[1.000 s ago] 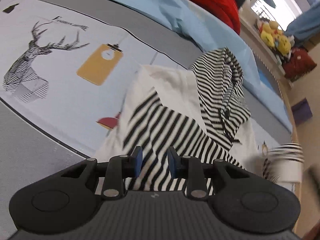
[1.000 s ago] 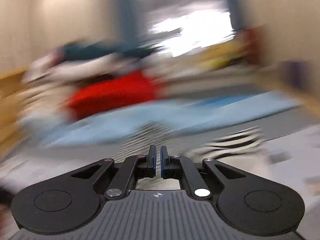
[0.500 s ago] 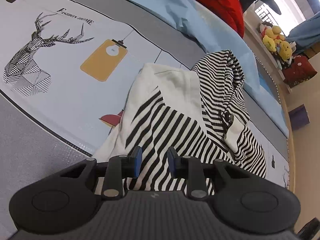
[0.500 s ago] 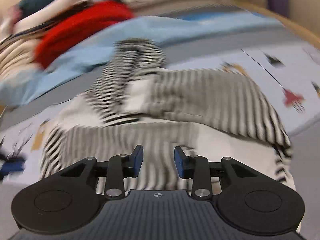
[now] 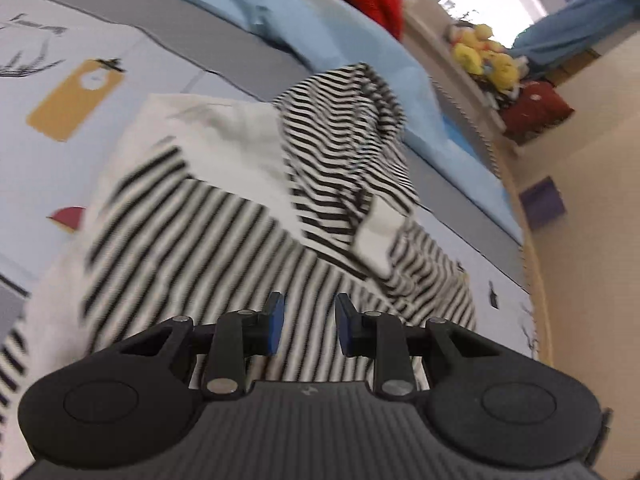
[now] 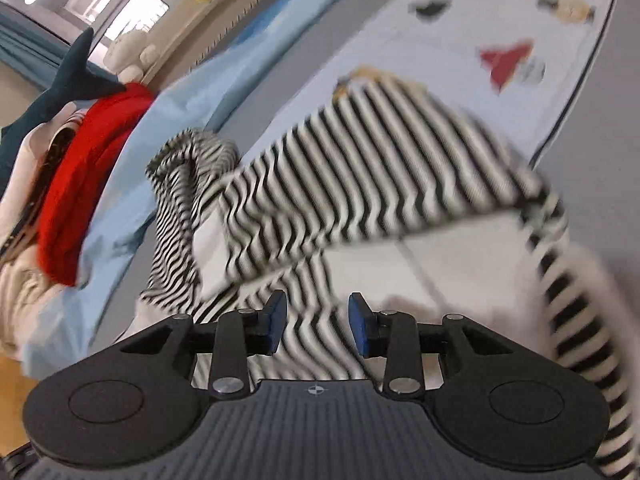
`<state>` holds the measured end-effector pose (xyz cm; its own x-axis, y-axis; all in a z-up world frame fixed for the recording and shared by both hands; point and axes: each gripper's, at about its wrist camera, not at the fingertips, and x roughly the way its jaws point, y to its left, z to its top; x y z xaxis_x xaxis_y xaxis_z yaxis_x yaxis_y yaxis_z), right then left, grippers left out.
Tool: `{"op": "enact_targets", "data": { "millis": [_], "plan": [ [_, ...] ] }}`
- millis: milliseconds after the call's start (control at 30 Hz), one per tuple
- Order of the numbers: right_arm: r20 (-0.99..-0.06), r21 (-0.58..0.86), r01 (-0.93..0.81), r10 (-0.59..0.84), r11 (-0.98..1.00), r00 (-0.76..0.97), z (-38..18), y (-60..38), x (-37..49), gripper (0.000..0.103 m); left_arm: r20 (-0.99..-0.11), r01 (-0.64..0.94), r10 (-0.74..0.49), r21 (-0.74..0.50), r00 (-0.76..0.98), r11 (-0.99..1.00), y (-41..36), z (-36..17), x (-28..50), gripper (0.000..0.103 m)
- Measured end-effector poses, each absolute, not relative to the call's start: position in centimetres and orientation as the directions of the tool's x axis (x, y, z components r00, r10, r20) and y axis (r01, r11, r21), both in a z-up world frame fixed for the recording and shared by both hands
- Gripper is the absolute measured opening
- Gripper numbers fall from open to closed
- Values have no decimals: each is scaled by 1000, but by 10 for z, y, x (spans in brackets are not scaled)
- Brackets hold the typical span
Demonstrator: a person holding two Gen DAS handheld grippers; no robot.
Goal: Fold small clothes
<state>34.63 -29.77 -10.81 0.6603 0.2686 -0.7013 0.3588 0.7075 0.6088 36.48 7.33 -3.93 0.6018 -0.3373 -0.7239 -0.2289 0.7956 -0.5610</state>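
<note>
A small black-and-white striped hooded top point(image 5: 208, 248) with white panels lies partly folded on the printed bed sheet point(image 5: 132, 64). Its hood point(image 5: 344, 128) points toward the far side, and a white-cuffed sleeve point(image 5: 376, 236) lies across the body. My left gripper point(image 5: 308, 320) hovers low over the striped front, open, nothing between its blue pads. In the right wrist view the same top point(image 6: 380, 160) fills the middle, with the hood point(image 6: 180, 160) at left. My right gripper point(image 6: 318, 322) is open just above the fabric and holds nothing.
A light blue blanket point(image 5: 344, 36) and a red garment point(image 6: 84, 168) lie beyond the top. A dark shark plush point(image 6: 76, 76) and yellow plush toys point(image 5: 484, 56) sit on the window ledge. A purple box point(image 5: 544, 200) stands by the wall at right.
My right gripper went from shut to open, rolled and dropped toward the top. The sleeve now lies across the body. My left gripper moved closer over the striped front.
</note>
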Motion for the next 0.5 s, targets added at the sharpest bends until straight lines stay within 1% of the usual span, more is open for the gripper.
{"op": "enact_targets", "data": {
  "millis": [33,67,100,133,167,200,233,333,433,500],
  "plan": [
    [-714,619,376,294,689,636,-116,-299,348,37,-714,-211,-349,-568,607,796,68,-39,365,30],
    [-745,608,413,307,678,593,-126,-300,350,36,-705,-194,-358,-573,612,796,64,-39,365,30],
    [-782,574,454,291,681,551,-132,-302,352,36,-695,-177,-367,-578,618,796,60,-40,365,30],
    [-823,523,505,252,686,509,-137,-305,349,25,-687,-160,-375,-581,623,798,56,-40,365,30],
    [-827,522,527,246,671,506,-138,-307,346,24,-679,-144,-381,-583,628,800,52,-40,365,29],
    [-826,531,548,251,646,505,-135,-310,342,25,-672,-132,-387,-585,631,800,49,-41,364,30],
    [-827,532,553,253,641,502,-131,-310,341,28,-666,-123,-394,-589,634,799,46,-42,364,30],
    [-808,554,529,264,642,526,-115,-312,337,29,-644,-108,-416,-613,643,782,38,-47,368,30],
    [-791,589,536,297,605,535,-106,-323,336,29,-628,-124,-435,-648,645,752,31,-60,387,29],
    [-792,590,549,292,592,537,-105,-332,334,29,-630,-154,-440,-666,640,729,27,-72,407,30]
  ]
}}
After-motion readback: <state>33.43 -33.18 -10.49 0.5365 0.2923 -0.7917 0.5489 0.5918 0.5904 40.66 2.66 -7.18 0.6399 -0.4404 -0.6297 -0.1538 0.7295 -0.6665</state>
